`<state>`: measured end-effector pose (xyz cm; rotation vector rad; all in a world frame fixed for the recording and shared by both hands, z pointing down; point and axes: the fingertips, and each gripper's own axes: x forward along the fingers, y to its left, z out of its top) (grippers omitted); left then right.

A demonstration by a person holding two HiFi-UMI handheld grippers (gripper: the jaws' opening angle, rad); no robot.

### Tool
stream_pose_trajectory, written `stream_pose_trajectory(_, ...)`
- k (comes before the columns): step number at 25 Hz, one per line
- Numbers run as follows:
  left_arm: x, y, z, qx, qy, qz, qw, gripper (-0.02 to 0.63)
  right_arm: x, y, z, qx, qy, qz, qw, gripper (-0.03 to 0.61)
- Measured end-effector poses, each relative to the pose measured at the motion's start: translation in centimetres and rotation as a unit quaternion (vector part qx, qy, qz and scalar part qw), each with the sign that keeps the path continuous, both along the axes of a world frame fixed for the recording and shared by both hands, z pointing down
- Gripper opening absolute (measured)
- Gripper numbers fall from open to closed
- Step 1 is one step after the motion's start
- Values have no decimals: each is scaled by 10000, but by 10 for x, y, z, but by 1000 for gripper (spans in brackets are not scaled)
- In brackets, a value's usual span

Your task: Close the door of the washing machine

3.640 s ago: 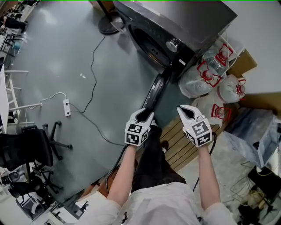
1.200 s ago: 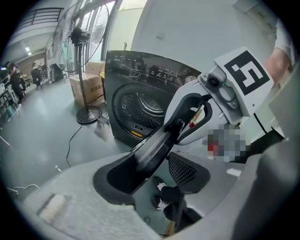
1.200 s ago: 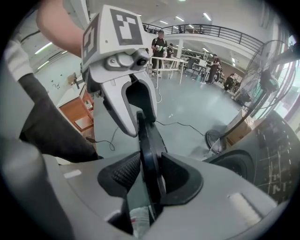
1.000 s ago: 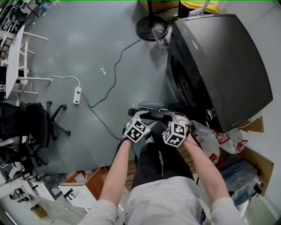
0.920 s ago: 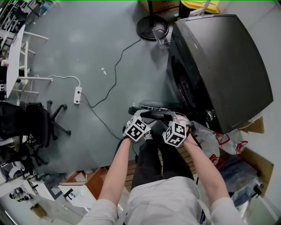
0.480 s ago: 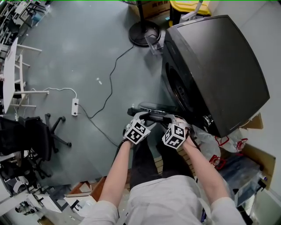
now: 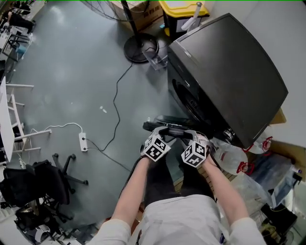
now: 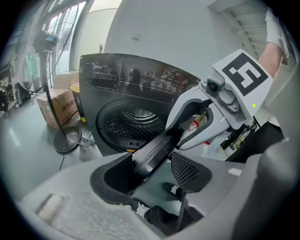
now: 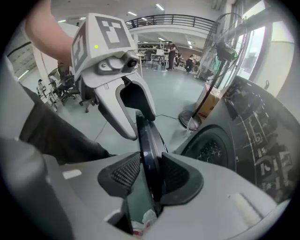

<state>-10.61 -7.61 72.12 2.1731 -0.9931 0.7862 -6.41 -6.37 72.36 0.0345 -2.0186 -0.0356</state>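
The dark washing machine stands at the upper right, its drum opening uncovered. Its round door hangs open, edge-on to me. My left gripper straddles the door rim, which rests against one jaw; the other pad stands apart, so it is open. My right gripper holds the same rim further right. Its pads touch both faces while the jaws ease open. Each gripper shows in the other's view: the right gripper and the left gripper.
A fan stand's base, a cardboard box and a yellow bin sit behind the machine. A cable runs over the grey floor to a power strip. Bags lie at the right, an office chair at the lower left.
Since the earliest frame both grippers have come onto the door's rim. Over the last second they shifted sideways along with it and rolled, and the head view swung round.
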Motion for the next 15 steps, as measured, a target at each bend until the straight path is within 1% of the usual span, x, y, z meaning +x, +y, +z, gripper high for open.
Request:
stream_pose_trajectory(5,-3,-20,-3,80,116,510,9986,255,-3,-19,-3,122,-88,608,9980,144)
stream_pose_trajectory(10,-9,-37,-4,143,169,968,9951,252,-11,-34,-4,270,-92,1218,9921,150)
stream_pose_trajectory(15,-6,-56,-5,264,166,1221,9920,252,-9,-50,-4,293,-239,1501,9880,150)
